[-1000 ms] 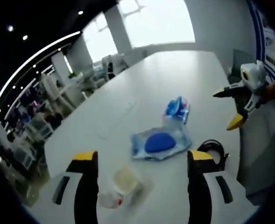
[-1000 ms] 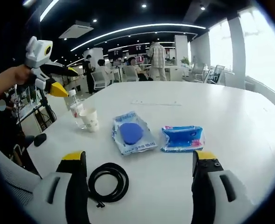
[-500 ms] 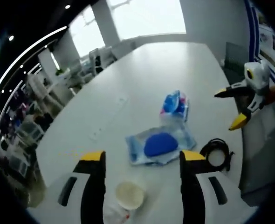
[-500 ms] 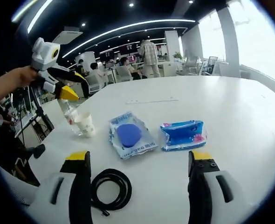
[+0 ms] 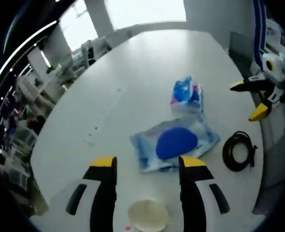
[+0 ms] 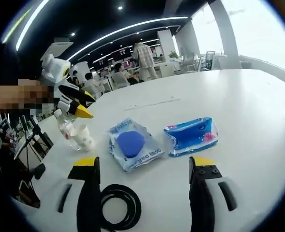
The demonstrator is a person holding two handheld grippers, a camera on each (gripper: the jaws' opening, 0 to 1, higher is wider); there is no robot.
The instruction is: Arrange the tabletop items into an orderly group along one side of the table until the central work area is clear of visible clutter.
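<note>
On the white table [image 5: 147, 63] lie a clear pouch with a blue disc [image 5: 176, 143] [image 6: 133, 145], a blue wipes packet [image 5: 186, 94] [image 6: 193, 135] and a black cable coil [image 5: 239, 151] [image 6: 121, 208]. A paper cup [image 5: 147, 216] [image 6: 84, 137] stands beside a small clear bottle [image 6: 65, 128]. My left gripper [image 5: 147, 164] is open and hangs just above the cup and bottle, as the left gripper [image 6: 87, 107] shows in the right gripper view. My right gripper [image 6: 143, 162] is open above the cable, holding nothing; the right gripper [image 5: 246, 101] hovers near the table's edge.
A flat pale strip [image 6: 152, 103] lies further along the table. People and desks [image 6: 142, 55] fill the office beyond the table's far end. Bright windows [image 5: 142, 9] run along one side. A tripod [image 6: 34, 145] stands on the floor by the table's corner.
The left gripper has come down and forward over the cup and bottle, so the cup now sits at the bottom of its view. The right gripper has edged slightly toward the pouches.
</note>
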